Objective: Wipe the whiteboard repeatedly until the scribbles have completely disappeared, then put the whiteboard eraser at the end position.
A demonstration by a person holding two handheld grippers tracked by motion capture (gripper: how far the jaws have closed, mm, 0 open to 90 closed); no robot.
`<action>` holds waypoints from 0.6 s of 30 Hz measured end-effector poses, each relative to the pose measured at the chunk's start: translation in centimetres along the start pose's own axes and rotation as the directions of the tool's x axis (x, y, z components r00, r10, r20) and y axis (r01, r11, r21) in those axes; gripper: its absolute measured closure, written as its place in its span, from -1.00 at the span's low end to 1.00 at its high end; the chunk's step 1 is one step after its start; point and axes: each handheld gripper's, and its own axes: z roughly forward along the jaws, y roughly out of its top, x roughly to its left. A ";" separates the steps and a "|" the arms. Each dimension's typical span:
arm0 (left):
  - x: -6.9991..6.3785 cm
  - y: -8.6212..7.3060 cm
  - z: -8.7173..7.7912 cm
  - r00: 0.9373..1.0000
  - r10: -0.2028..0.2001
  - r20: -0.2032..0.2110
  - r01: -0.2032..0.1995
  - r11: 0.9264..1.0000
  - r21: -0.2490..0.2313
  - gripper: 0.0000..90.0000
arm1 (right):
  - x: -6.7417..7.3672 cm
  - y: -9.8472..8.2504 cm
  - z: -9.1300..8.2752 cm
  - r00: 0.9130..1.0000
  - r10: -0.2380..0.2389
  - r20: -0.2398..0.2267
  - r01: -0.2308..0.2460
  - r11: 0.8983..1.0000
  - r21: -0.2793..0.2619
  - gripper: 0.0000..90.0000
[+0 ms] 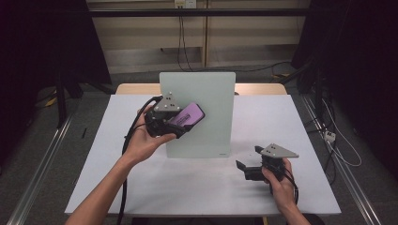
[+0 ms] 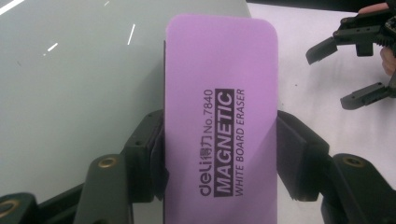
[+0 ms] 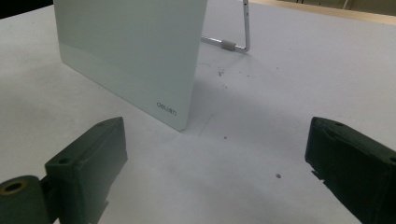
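A pale green glass whiteboard (image 1: 206,101) stands upright on the white table (image 1: 187,187), propped from behind by a wire stand (image 3: 243,32). My left gripper (image 1: 180,123) is shut on a purple magnetic whiteboard eraser (image 1: 186,115), held up against the board's left part. In the left gripper view the eraser (image 2: 219,121) sits clamped between both black pads, its printed face toward the camera, the board (image 2: 79,79) behind it. My right gripper (image 1: 246,164) rests low on the table at the right, jaws wide open with nothing between them; it is also at the far right as the other gripper (image 2: 359,60).
The whiteboard's lower right corner (image 3: 173,114) stands a short way ahead of the right gripper. A wooden table edge (image 1: 136,88) shows behind the white surface. Cables (image 1: 338,145) lie on the floor to the right. Dark curtains flank the scene.
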 end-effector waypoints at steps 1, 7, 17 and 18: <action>-0.1 -0.1 -0.1 1.000 -0.004 0.000 0.004 1.000 0.004 -0.09 | 0.0 0.0 -0.1 1.000 0.001 0.000 -0.001 1.000 -0.001 -0.88; -0.4 -1.0 -0.2 0.999 -0.022 0.032 0.021 1.000 0.005 -0.09 | 0.0 0.0 -0.4 1.000 0.001 0.002 -0.001 1.000 -0.006 -0.88; -0.9 -2.5 0.2 0.998 -0.028 0.055 0.026 0.999 0.043 -0.09 | 0.0 0.0 -0.1 1.000 0.006 0.002 -0.006 1.000 -0.005 -0.88; -1.0 -2.7 0.2 0.998 -0.028 0.059 0.025 0.999 0.046 -0.09 | 0.0 0.1 0.0 1.000 0.006 0.001 -0.006 1.000 -0.004 -0.88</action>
